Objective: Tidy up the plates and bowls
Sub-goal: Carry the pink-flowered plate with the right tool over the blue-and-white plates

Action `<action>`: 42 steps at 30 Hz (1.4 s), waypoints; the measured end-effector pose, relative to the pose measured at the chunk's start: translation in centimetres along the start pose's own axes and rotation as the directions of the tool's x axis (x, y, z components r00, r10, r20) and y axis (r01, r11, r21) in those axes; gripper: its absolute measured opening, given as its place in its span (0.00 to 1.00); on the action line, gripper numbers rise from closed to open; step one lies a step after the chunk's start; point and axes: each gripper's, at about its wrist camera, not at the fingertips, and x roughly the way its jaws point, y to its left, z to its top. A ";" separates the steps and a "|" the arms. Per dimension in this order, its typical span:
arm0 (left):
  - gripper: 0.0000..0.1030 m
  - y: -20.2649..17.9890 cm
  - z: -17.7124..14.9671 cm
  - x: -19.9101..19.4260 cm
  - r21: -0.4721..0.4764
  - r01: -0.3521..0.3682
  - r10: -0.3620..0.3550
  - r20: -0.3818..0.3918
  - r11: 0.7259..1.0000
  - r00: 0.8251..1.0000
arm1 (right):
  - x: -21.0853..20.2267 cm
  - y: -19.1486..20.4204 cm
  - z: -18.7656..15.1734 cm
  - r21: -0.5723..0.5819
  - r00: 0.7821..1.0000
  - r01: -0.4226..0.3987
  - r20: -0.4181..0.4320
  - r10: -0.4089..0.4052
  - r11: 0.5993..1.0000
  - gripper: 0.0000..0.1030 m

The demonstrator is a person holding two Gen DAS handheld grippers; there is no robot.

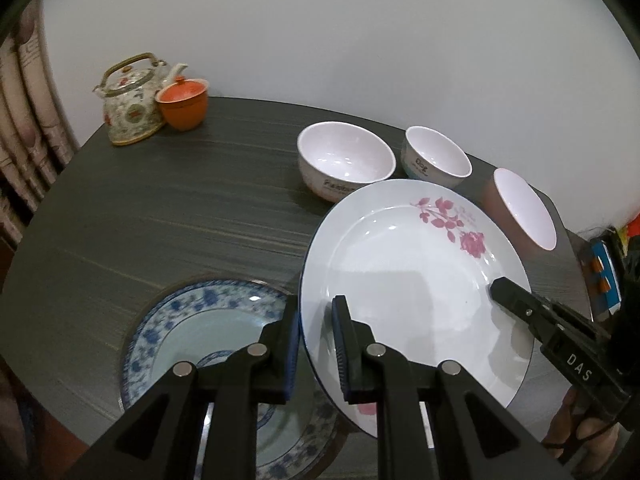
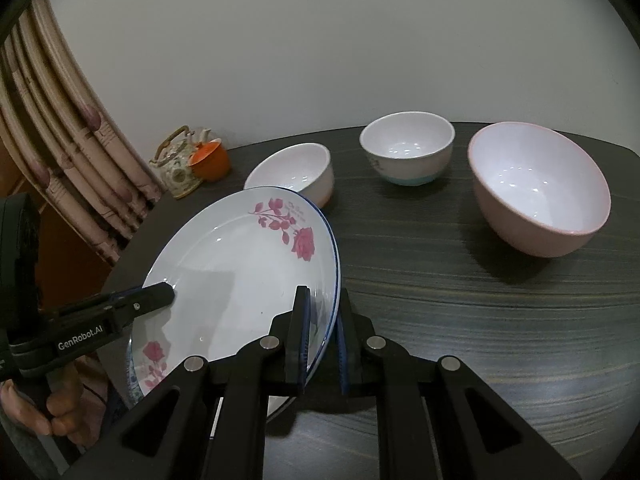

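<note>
A white plate with pink roses [image 1: 408, 276] is held tilted above the dark table. My left gripper [image 1: 316, 350] is shut on its left rim. My right gripper [image 2: 322, 344] is shut on its right rim [image 2: 240, 280]; its finger also shows in the left wrist view [image 1: 520, 300]. A blue-patterned plate [image 1: 200, 332] lies flat on the table, under and to the left of the held plate. A white bowl [image 1: 344, 160], a small white bowl [image 1: 436, 156] and a large pink bowl [image 2: 540, 188] stand at the back.
A floral teapot [image 1: 130, 100] and an orange lidded cup [image 1: 184, 102] stand at the table's far left corner. A curtain [image 2: 64, 152] hangs to the left of the table. A white wall runs behind the table [image 2: 480, 320].
</note>
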 end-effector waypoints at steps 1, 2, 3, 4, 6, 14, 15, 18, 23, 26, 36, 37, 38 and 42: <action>0.15 0.3 -0.2 -0.4 -0.005 -0.004 0.004 0.004 1.000 1.000 | 0.0 0.3 0.0 -0.004 1.000 -0.001 0.000 0.001 1.000 0.12; 0.15 0.5 -0.3 -0.6 -0.008 -0.007 0.007 0.007 1.000 1.000 | 0.0 0.9 -0.2 -0.009 1.000 -0.004 0.000 0.004 1.000 0.12; 0.15 0.7 -0.4 -0.7 -0.011 -0.009 0.009 0.009 1.000 1.000 | 0.0 1.3 -0.3 -0.015 1.000 -0.007 0.000 0.007 1.000 0.12; 0.15 1.2 -0.5 -1.0 -0.018 -0.013 0.013 0.012 1.000 1.000 | 0.0 1.7 -0.3 -0.019 1.000 -0.009 0.000 0.009 1.000 0.12; 0.15 1.7 -0.7 -1.4 -0.029 -0.018 0.019 0.014 0.999 1.000 | 0.0 2.8 -0.5 -0.027 1.000 -0.017 0.000 0.017 1.000 0.12; 0.15 5.3 -1.7 -3.1 -0.082 -0.031 0.034 0.030 0.996 0.999 | 0.9 6.1 -1.3 -0.057 0.999 -0.046 -0.018 0.045 0.997 0.12; 0.15 5.7 -1.8 -3.1 -0.088 -0.034 0.036 0.028 0.996 0.999 | 1.0 6.4 -1.4 -0.061 0.999 -0.047 -0.019 0.046 0.997 0.12; 0.15 6.9 -2.1 -3.3 -0.109 -0.041 0.044 0.027 0.993 0.999 | 1.5 7.6 -1.6 -0.077 0.998 -0.054 -0.028 0.052 0.996 0.12; 0.15 8.8 -2.6 -3.5 -0.143 -0.060 0.063 0.020 0.988 0.998 | 2.7 9.1 -1.8 -0.094 0.997 -0.072 -0.047 0.068 0.993 0.12; 0.15 9.8 -3.0 -3.5 -0.156 -0.073 0.076 0.010 0.985 0.997 | 3.4 9.8 -2.1 -0.102 0.995 -0.082 -0.057 0.076 0.991 0.12; 0.15 11.9 -5.2 -2.1 -0.186 -0.115 0.108 -0.047 0.976 0.993 | 5.8 11.0 -4.1 -0.101 0.989 -0.094 -0.122 0.082 0.990 0.12; 0.15 12.1 -5.4 -1.8 -0.188 -0.118 0.110 -0.052 0.975 0.993 | 5.9 11.0 -4.2 -0.102 0.989 -0.095 -0.126 0.081 0.990 0.12; 0.15 12.3 -5.6 -1.6 -0.192 -0.121 0.112 -0.056 0.974 0.992 | 6.2 11.1 -4.4 -0.104 0.988 -0.094 -0.132 0.080 0.990 0.12; 0.15 12.9 -5.9 -1.2 -0.205 -0.126 0.115 -0.066 0.971 0.991 | 6.8 11.4 -4.8 -0.111 0.986 -0.093 -0.148 0.076 0.989 0.12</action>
